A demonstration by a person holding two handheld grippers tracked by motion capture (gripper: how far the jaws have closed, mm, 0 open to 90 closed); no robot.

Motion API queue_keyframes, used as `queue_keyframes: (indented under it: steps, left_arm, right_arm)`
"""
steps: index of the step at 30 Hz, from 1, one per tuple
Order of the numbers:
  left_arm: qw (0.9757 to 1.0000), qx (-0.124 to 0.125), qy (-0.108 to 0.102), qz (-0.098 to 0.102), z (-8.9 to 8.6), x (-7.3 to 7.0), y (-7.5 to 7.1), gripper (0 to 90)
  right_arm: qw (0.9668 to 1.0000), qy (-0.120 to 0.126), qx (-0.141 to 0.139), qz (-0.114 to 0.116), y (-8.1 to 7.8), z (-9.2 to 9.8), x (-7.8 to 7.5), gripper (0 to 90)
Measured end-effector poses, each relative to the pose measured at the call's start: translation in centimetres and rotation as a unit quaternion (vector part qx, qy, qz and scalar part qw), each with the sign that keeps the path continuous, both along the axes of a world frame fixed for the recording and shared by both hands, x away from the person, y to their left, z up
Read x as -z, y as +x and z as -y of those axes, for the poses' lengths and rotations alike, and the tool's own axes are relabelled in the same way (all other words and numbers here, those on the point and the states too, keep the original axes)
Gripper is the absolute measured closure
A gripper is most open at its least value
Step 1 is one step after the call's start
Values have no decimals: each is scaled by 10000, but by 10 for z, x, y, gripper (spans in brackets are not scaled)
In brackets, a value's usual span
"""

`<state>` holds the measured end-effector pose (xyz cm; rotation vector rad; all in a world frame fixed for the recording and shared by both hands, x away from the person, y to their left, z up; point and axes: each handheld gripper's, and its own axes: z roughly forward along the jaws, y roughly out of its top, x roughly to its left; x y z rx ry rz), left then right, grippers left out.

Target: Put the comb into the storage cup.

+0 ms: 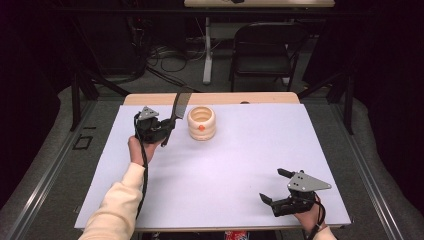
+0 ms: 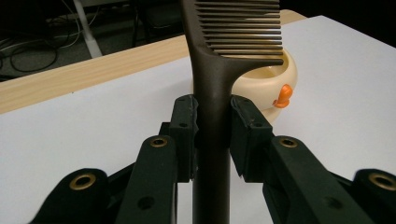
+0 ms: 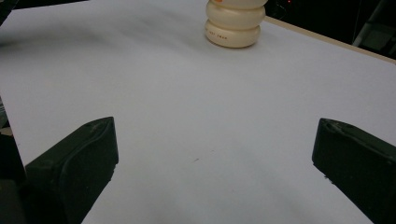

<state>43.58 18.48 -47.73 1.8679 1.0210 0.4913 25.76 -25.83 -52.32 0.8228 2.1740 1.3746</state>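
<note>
A dark brown comb (image 1: 179,106) (image 2: 219,70) stands upright, its handle clamped in my left gripper (image 1: 167,131) (image 2: 212,126), which is shut on it. The comb's teeth end rises just left of a cream ribbed holder (image 1: 201,123) (image 2: 275,79) with a small orange knob on its side. The holder (image 3: 235,21) stands far ahead in the right gripper view. Near the table's front right, my right gripper (image 1: 274,186) (image 3: 215,158) rests open with nothing between its fingers, low over the white sheet.
A white sheet (image 1: 225,165) covers the wooden table (image 1: 260,98). Beyond the table stand a dark folding chair (image 1: 265,47) and a white table leg (image 1: 207,50), with cables on the floor.
</note>
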Motion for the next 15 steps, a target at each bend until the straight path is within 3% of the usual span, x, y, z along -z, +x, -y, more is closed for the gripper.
queue_keyframes:
  steps: [15]
  left_arm:
    - [10000,17,-94,-4,2,0,5,723]
  right_arm:
    - [10000,3,-17,-21,1,0,1,0]
